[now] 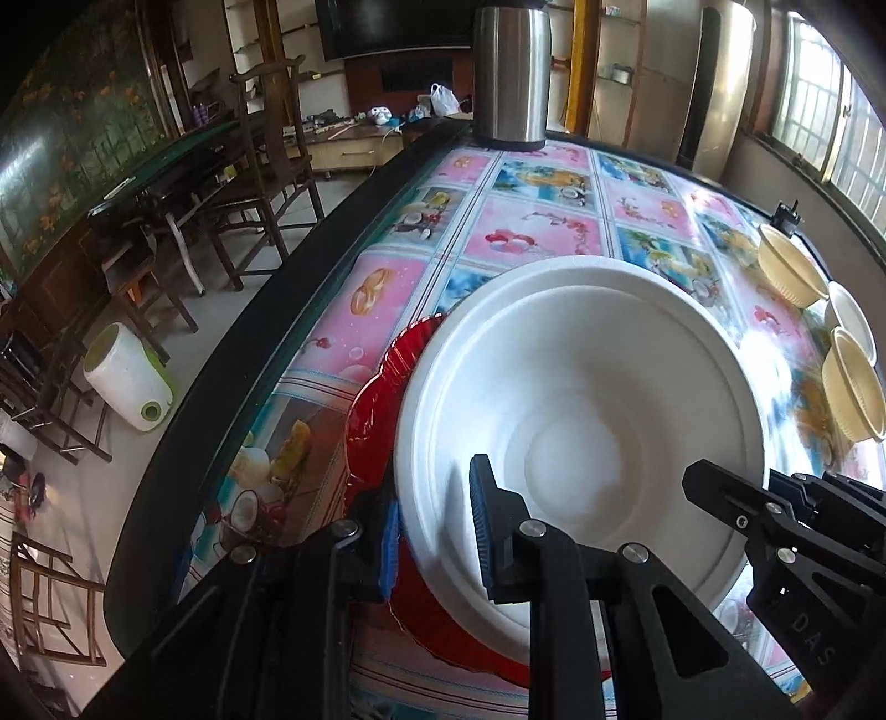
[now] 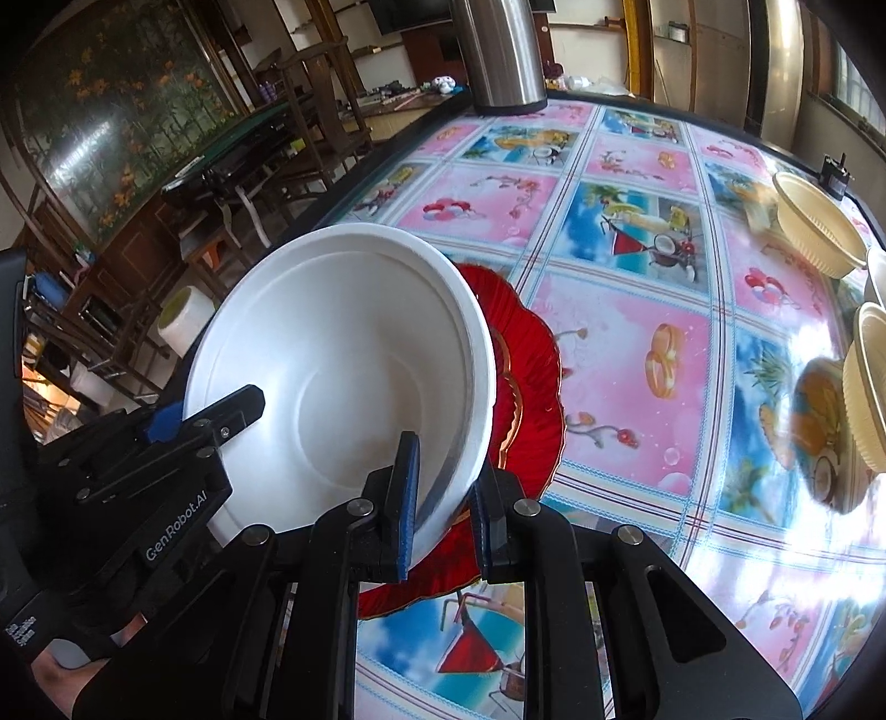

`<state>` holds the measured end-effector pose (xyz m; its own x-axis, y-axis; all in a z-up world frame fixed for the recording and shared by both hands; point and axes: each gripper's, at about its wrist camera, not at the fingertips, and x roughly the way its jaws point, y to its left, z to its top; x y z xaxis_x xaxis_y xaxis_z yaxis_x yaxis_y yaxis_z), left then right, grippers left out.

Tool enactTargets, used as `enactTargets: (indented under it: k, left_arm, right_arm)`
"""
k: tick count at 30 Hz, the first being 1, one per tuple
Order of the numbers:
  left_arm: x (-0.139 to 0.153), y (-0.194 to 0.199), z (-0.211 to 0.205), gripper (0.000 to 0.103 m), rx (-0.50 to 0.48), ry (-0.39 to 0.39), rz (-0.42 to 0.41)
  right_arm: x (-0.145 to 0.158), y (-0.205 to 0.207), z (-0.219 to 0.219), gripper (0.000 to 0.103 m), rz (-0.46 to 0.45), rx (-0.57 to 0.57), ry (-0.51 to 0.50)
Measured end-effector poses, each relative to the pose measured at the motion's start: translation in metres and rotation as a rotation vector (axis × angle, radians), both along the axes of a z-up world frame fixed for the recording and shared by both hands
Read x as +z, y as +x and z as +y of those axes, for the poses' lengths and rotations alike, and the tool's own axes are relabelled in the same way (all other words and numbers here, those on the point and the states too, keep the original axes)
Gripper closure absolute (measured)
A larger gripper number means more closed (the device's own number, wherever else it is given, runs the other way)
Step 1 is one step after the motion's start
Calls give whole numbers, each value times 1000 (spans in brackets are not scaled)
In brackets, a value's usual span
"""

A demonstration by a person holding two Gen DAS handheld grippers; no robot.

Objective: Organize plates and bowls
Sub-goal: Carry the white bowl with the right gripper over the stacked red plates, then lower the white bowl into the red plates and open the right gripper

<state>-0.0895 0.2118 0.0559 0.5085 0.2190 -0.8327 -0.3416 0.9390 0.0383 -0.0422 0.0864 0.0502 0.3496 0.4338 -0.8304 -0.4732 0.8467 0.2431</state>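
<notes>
A white foam bowl [image 1: 587, 421] is held tilted over a red scalloped plate [image 1: 376, 399] on the patterned table. My left gripper [image 1: 437, 531] is shut on the bowl's near-left rim, one pad inside and one outside. My right gripper [image 2: 443, 498] is shut on the same bowl [image 2: 343, 376] at its near-right rim; it also shows in the left wrist view [image 1: 736, 515]. The red plate [image 2: 526, 399] lies under and to the right of the bowl in the right wrist view. Cream ribbed bowls [image 1: 786, 266] [image 2: 819, 227] sit at the table's far right.
A steel canister [image 1: 512, 72] stands at the table's far edge [image 2: 501, 52]. More cream bowls [image 1: 855, 382] [image 2: 869, 371] sit along the right edge. A small black object [image 2: 833, 174] sits at the far right corner. Chairs and a white appliance [image 1: 130, 382] stand left of the table.
</notes>
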Motion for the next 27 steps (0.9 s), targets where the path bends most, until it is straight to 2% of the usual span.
enactTargets:
  k: [7, 14, 23, 24, 26, 27]
  left_arm:
    - [-15, 2, 3, 82, 6, 1, 29]
    - [-15, 1, 0, 81, 10, 36, 26]
    - [-15, 3, 0, 80, 7, 36, 27]
    - [-16, 3, -1, 79, 9, 38, 27]
    - [-15, 4, -1, 70, 16, 42, 24]
    - [-15, 4, -1, 60, 17, 40, 22]
  right_arm:
    - [-6, 0, 6, 84, 3, 12, -28]
    - [-10, 1, 9, 83, 2, 12, -43]
    - [-7, 3, 4, 83, 14, 2, -17]
    - [-6, 3, 3, 82, 16, 2, -17]
    - [-6, 3, 2, 82, 22, -3, -12]
    - [-6, 3, 1, 82, 27, -5, -6]
